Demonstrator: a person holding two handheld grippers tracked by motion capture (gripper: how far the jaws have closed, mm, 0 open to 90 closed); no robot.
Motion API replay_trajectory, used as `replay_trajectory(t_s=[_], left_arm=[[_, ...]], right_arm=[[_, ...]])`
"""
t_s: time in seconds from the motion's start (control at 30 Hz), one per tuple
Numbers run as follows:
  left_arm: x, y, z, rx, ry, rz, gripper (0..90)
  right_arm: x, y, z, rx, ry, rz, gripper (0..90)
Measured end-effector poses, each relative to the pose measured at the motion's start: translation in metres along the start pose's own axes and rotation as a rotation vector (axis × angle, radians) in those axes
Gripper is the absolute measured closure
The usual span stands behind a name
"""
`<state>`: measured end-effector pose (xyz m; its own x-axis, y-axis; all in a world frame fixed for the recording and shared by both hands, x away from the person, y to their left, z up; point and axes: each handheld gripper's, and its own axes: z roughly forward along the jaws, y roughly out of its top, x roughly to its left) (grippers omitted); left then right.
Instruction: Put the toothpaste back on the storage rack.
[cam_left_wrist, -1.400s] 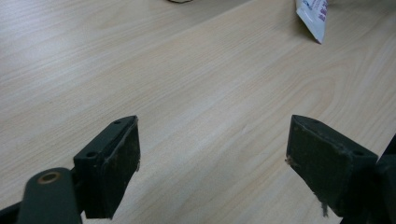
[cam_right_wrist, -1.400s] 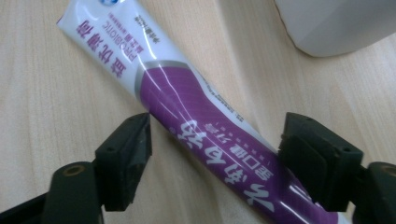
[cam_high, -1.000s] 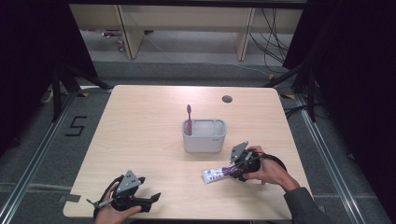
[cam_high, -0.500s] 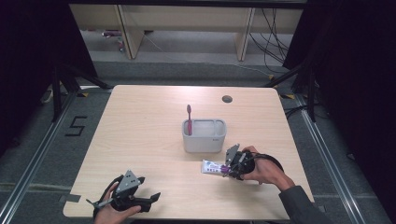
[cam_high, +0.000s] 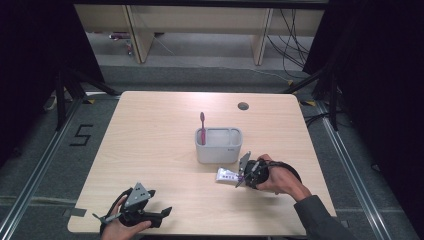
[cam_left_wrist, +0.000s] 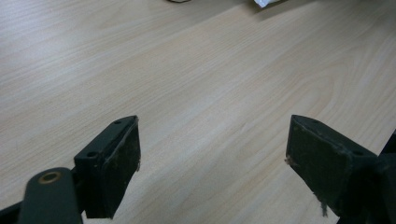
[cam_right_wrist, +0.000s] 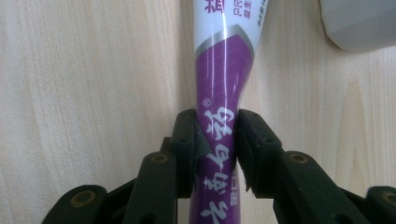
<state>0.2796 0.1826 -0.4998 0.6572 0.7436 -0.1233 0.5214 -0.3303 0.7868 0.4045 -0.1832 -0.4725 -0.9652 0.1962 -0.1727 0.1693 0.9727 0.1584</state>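
Toothpaste tube (cam_right_wrist: 223, 88): purple-and-white, white lettering, flat near table (cam_high: 150, 130) front-right edge. Right gripper (cam_right_wrist: 217, 140) jaws, just closing, pinch its purple end; tube shifted closer to caddy (cam_high: 218, 146). Left gripper (cam_left_wrist: 212, 154): wide, unmoved.

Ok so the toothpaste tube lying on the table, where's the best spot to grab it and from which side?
Grip the toothpaste tube across its purple body, coming along its length from the purple end, one jaw on each long side. It lies flat on the table, and its soft body pinches in, as it does between the right gripper. That approach also keeps clear of the grey holder beside it.
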Motion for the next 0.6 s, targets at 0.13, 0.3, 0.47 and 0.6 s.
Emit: replay_trajectory(t_s=[0.13,0.3,0.47,0.6], left_arm=[[0.000,0.000,0.000,-0.004,-0.002,-0.002,17.4],[0.000,0.000,0.000,-0.002,0.000,0.003,17.4],[0.000,-0.001,0.001,-0.014,-0.007,0.000,17.4],[0.000,0.000,0.000,0.001,-0.010,0.014,17.4]], right_arm=[[-0.001,0.002,0.000,0.021,-0.005,0.024,71.9],[-0.004,0.007,0.002,0.043,-0.001,-0.010,72.5],[-0.006,0.008,0.004,0.053,0.009,-0.003,72.7],[-0.003,0.012,0.003,0.089,0.002,0.039,72.9]])
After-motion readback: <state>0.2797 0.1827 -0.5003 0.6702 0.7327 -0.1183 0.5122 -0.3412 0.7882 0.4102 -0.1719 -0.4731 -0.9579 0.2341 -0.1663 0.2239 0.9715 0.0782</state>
